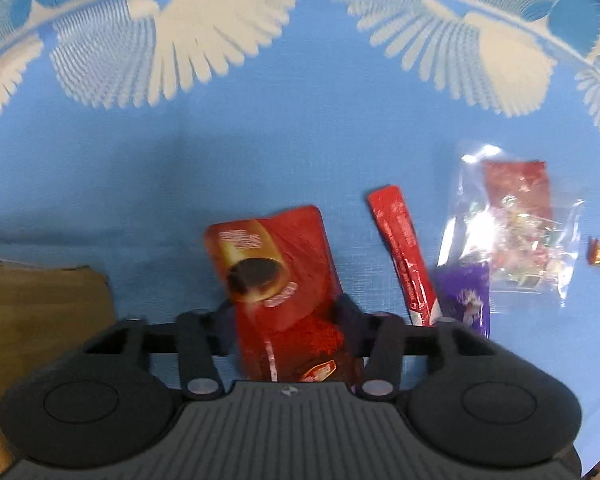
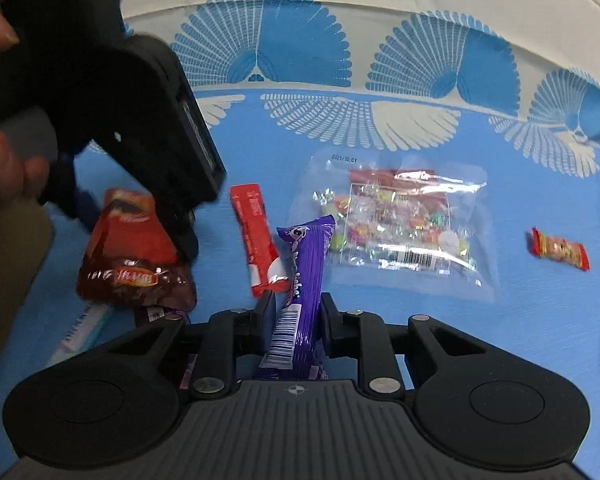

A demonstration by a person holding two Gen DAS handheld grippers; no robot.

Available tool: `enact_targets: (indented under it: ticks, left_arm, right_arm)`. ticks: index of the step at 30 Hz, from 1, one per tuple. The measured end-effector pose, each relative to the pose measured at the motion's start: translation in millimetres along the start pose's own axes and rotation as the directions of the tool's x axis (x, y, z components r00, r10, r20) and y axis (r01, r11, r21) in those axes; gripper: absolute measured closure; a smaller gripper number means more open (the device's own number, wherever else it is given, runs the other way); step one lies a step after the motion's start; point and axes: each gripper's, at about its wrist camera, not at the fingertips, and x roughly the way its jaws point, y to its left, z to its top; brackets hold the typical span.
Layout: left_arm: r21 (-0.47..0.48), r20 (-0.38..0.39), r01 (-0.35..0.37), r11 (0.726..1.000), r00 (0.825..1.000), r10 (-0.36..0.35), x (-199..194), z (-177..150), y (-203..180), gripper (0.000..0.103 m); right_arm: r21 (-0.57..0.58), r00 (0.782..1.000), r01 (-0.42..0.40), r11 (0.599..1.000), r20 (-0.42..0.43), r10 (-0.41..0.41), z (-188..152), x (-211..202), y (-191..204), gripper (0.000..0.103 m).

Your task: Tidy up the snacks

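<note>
My left gripper points down at the blue cloth, its fingers pressed on both sides of a red snack packet with a brown roll printed on it. In the right wrist view the same red packet is pinched at its top under the left gripper's black body. My right gripper is shut on a purple chocolate bar, which runs forward between its fingers. That purple bar also shows low right in the left wrist view.
On the blue patterned tablecloth lie a red stick packet, a clear bag of mixed candies and a small red candy. A brown cardboard box stands at the left. A person's hand holds the left gripper.
</note>
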Motion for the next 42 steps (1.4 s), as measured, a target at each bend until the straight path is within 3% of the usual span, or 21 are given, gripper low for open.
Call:
enact_targets:
  ticks: [3, 6, 11, 19, 24, 30, 42]
  left_arm:
    - [0.021, 0.036, 0.026, 0.999, 0.999, -0.026, -26.7, -6.5, 1.7, 0.085]
    - [0.07, 0.086, 0.023, 0.997, 0.996, -0.029, -52.4, -20.7, -0.6, 0.094]
    - [0.103, 0.146, 0.012, 0.995, 0.989, -0.027, -81.7, -51.3, 1.3, 0.094]
    - [0.115, 0.22, 0.082, 0.99, 0.97, -0.105, -162.0, -105.2, 27.5, 0.094]
    - [0.133, 0.316, 0.016, 0.991, 0.947, -0.058, -225.3, -157.0, 42.2, 0.094]
    - [0.13, 0.402, 0.002, 0.992, 0.914, -0.055, -281.5, -225.8, 75.8, 0.094]
    - [0.015, 0.468, 0.007, 1.0, 0.884, -0.014, -326.9, -346.3, 168.3, 0.094]
  right_arm:
    - [0.011, 1.0, 0.008, 1.0, 0.011, -0.008, -0.5, -15.6, -1.2, 0.078]
    - [0.041, 0.999, 0.011, 0.999, 0.042, -0.012, 2.9, -40.7, -5.5, 0.078]
    - [0.039, 0.997, 0.021, 0.999, 0.072, -0.024, 3.6, -81.8, -5.1, 0.078]
    - [0.059, 0.991, 0.023, 0.998, 0.129, -0.03, -0.1, -160.7, 4.5, 0.078]
    - [0.066, 0.987, -0.005, 0.998, 0.162, -0.006, -1.7, -216.0, 19.1, 0.078]
    - [0.033, 0.982, -0.072, 0.997, 0.175, 0.065, -12.2, -282.4, 55.0, 0.078]
    - [-0.097, 0.962, -0.216, 0.972, 0.147, 0.229, -45.2, -373.7, 137.8, 0.078]
